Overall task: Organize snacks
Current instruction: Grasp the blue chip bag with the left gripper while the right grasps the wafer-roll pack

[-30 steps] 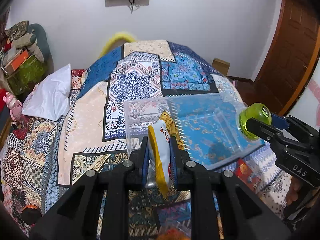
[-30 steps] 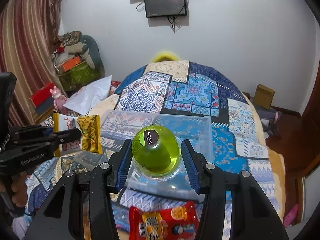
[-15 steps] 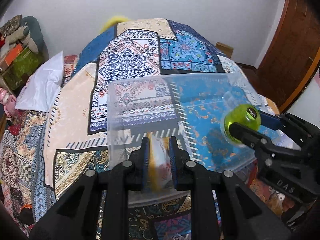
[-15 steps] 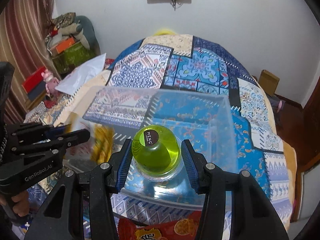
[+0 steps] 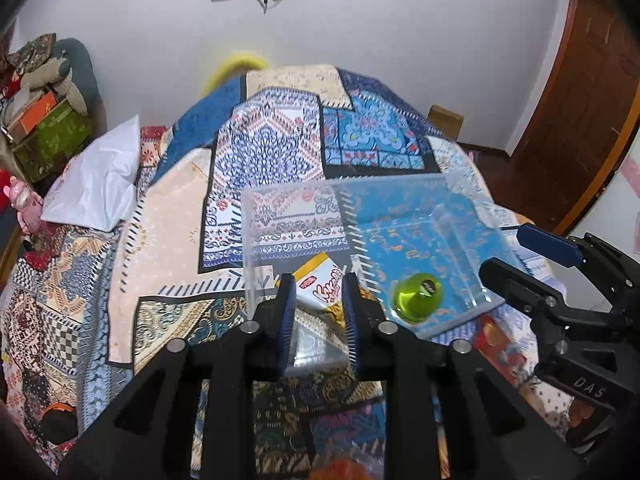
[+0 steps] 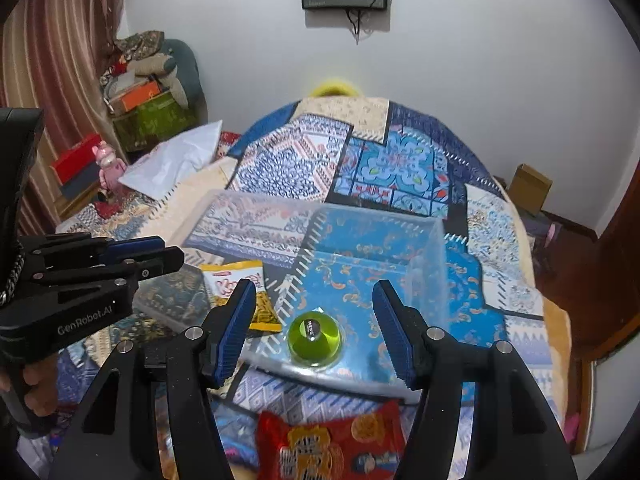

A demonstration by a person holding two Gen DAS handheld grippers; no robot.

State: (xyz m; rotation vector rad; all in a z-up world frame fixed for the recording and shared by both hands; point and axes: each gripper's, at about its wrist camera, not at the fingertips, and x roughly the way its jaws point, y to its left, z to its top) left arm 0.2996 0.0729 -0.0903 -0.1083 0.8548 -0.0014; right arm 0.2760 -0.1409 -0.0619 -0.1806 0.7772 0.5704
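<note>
A clear plastic bin [image 5: 400, 200] [image 6: 424, 240] stands on the patterned bedspread. A yellow-and-white snack packet [image 5: 322, 284] [image 6: 240, 284] lies in its near left corner. A green jelly cup [image 5: 416, 298] [image 6: 314, 338] sits in its near right part. My left gripper [image 5: 319, 300] is open and empty just above the packet; it also shows in the right wrist view [image 6: 160, 250]. My right gripper [image 6: 316, 308] is open and empty above the jelly cup; it also shows in the left wrist view [image 5: 532, 254]. A red snack packet [image 6: 336, 440] lies on the bed in front of the bin.
A white pillow [image 5: 96, 184] lies at the left of the bed. Boxes and stuffed toys [image 6: 148, 92] are piled by the wall at left. A cardboard box [image 6: 530, 188] sits on the floor at right. A wooden door [image 5: 580, 100] is at right.
Both grippers have opened and pulled back. The yellow packet and the green jelly cup have dropped into the bin.
</note>
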